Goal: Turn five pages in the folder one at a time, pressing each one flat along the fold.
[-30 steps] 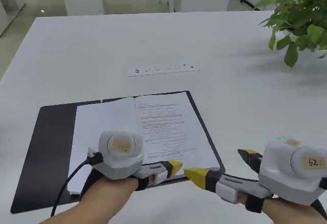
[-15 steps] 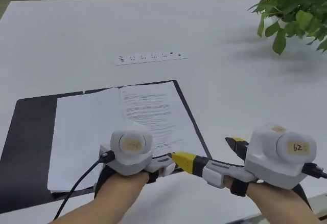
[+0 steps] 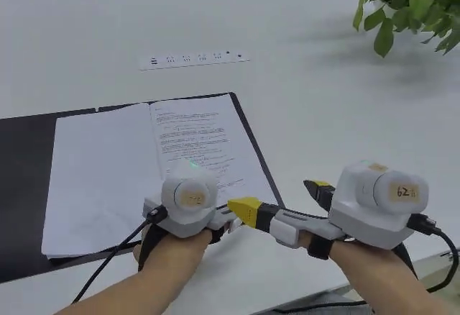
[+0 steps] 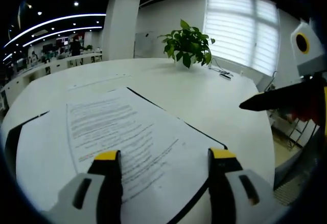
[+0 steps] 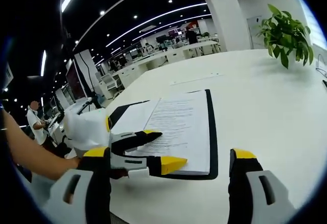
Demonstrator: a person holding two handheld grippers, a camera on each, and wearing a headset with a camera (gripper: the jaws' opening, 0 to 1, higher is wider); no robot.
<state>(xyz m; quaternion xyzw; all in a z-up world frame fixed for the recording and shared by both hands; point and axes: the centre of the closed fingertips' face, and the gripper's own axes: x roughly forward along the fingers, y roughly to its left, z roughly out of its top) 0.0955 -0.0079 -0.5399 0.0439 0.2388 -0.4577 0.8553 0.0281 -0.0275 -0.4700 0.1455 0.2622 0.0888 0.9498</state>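
While spread and empty, left tongs (image 4: pixel 165 155) over folder (image 5: pixel 213 132) corner, right tongs (image 5: pixel 170 153) just beside.

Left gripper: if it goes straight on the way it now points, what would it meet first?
Most likely the printed page of the folder: the open left gripper sits low over it. If it runs level instead, the way over the table looks free up to the plant; depth is unclear.

you see a potted plant (image 3: pixel 410 2) at the far right of the white table (image 3: pixel 323 113); a socket strip (image 3: pixel 192 59) lies well apart, to its left.
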